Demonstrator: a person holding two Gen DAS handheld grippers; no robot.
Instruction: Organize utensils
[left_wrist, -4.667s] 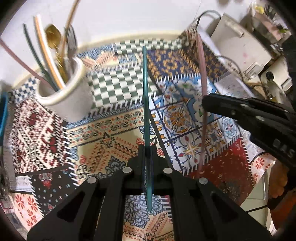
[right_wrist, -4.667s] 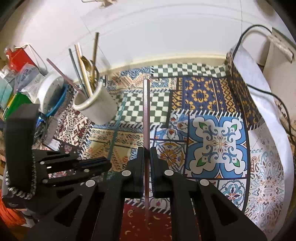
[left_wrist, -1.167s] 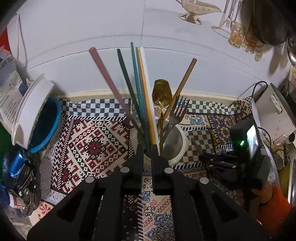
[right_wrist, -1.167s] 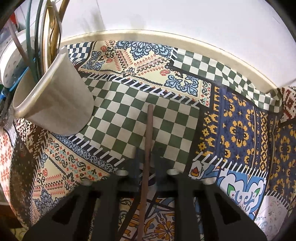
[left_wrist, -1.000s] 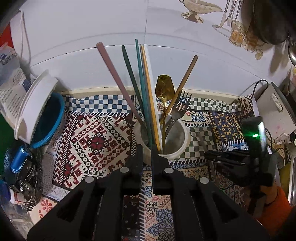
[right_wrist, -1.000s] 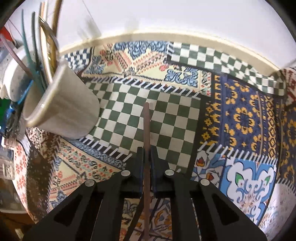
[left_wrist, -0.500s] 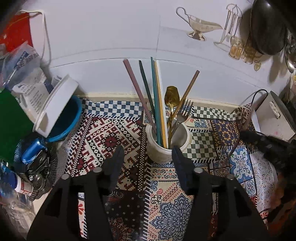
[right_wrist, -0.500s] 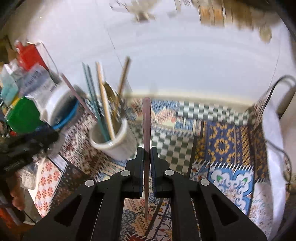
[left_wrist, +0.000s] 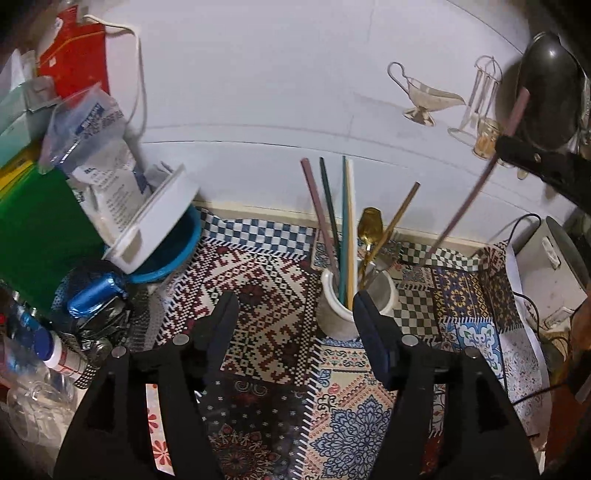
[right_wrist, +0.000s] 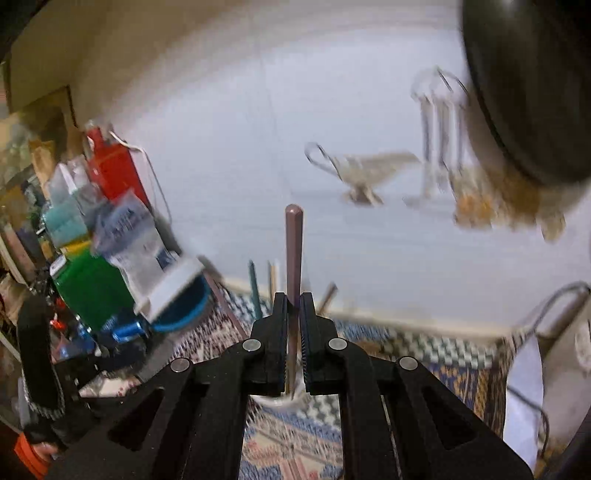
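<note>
Left jaws opening and empty; right clamped on a mauve chopstick, utensil cup between them.

Left edge is clutter, mostly cut off or too dim to name — a green box (left_wrist: 33, 229), a blue tub (left_wrist: 173, 247) under a tilted white lid. The left gripper (left_wrist: 291, 314) has its jaws apart and widening, nothing between the pads; its right finger overlaps the rim of the white utensil cup (left_wrist: 334, 306) on the patterned mat (left_wrist: 266, 295). The cup holds chopsticks, a gold spoon (left_wrist: 371, 223) and a fork whose tines are hidden behind the finger. The right gripper (right_wrist: 293, 314) is pinched on a mauve chopstick (right_wrist: 294, 251), held high off the mat — its lower end is blurred, and the right wrist view is motion-smeared, so the cup there is barely visible.
</note>
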